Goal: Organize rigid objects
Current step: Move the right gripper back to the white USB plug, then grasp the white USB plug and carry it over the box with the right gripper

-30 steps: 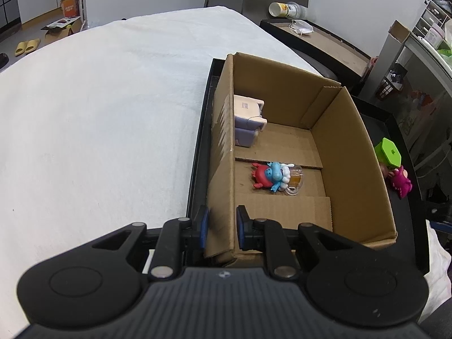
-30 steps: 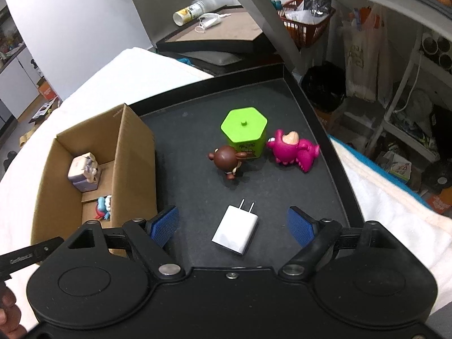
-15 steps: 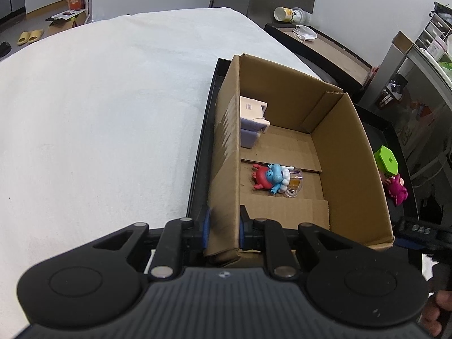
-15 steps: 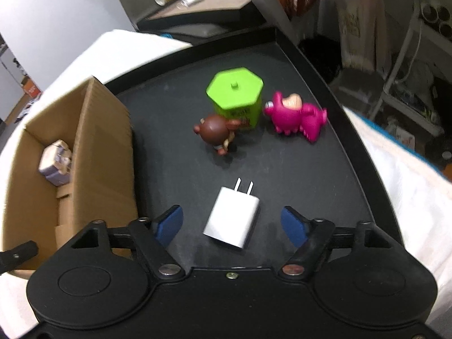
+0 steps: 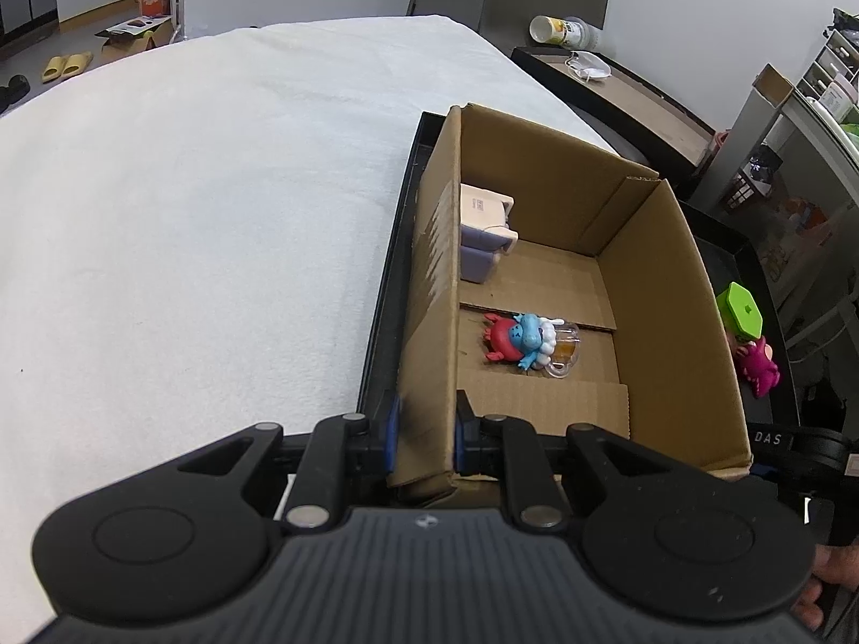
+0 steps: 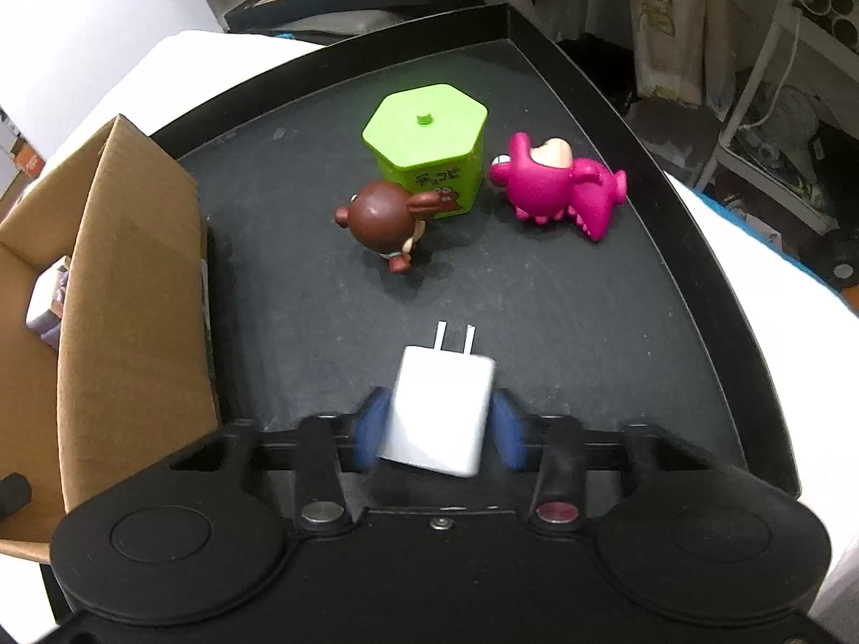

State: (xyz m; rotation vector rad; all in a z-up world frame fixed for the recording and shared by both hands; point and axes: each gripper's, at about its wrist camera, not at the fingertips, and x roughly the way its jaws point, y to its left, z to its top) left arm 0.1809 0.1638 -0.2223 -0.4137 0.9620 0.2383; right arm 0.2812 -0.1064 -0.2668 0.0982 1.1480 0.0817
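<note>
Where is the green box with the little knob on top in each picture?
Left wrist view: the green box sits at the far right edge, on the black tray, past the cardboard box's right wall, just above the pink toy.
Right wrist view: the green box stands in the upper middle, left of the pink toy.
Shared landmark: the pink toy right next to it.

Beyond your white-covered worktop (image 5: 188,225) lay yellow slippers (image 5: 67,64) on the floor, a tipped paper cup (image 5: 558,32) and face mask (image 5: 588,65) on a side table, and a hanging plastic bag (image 6: 671,27).
</note>
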